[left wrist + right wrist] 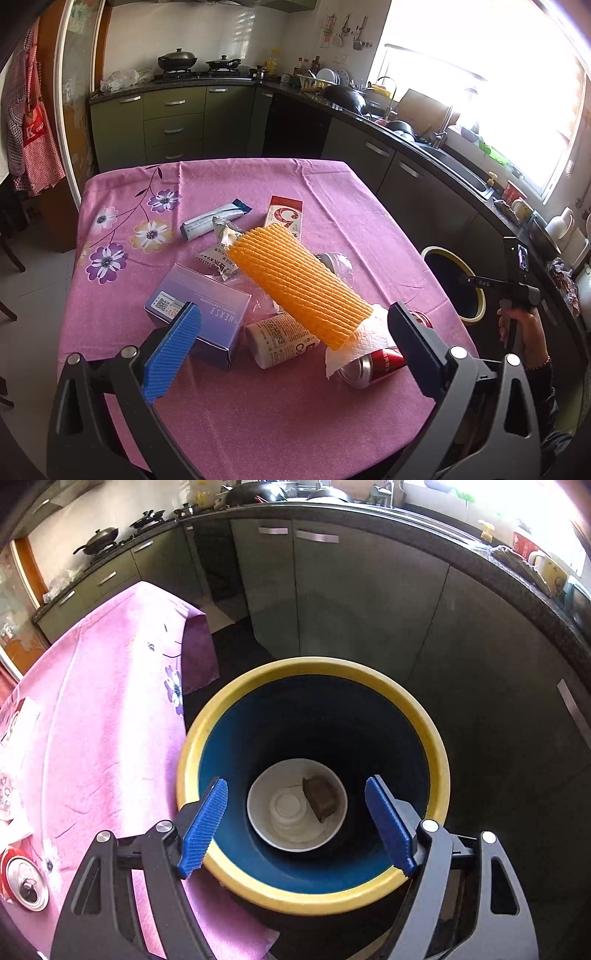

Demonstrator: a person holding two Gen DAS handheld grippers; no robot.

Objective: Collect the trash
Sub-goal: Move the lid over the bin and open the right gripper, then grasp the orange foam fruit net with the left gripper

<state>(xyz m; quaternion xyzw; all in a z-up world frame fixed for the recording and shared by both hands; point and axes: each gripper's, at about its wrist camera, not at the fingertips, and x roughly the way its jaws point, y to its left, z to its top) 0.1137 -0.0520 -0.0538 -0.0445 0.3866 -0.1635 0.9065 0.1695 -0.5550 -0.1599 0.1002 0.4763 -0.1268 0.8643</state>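
Left wrist view. The left gripper (295, 347) hangs over a table under a pink flowered tablecloth (229, 413), its two fingers spread wide with nothing pinched between them. The trash lies in a loose heap ahead of the fingers. An orange foam net sleeve (299, 286) slants across the heap from 11 o'clock to 5 o'clock, its lower end resting on a white paper napkin (364, 345). Under the napkin, at 4 o'clock of the heap, lies a red drink can (373, 367) on its side. A white printed bottle (282, 339) lies just beside the can at 6 o'clock. A purple carton (201, 308) sits at 8 o'clock, a crumpled silver wrapper (221, 251) near the middle, a grey and blue sachet (214, 219) at 11 o'clock and a red and white box (284, 216) at 12 o'clock. A clear plastic piece (338, 264) shows behind the sleeve. At 3 o'clock, off the table edge, stands the bin (476, 295), and beside it a person's hand (521, 328) grips the handle of the other tool.

Right wrist view. The right gripper (297, 819) points down into the bin (258, 890), yellow-rimmed and blue inside. Its fingers stand apart and hold nothing. In the bin lies a white paper bowl (266, 823) with a brown lump (320, 798) in it. The tablecloth (103, 709) hangs at 9 o'clock; the red can (24, 886) shows at 8 o'clock.
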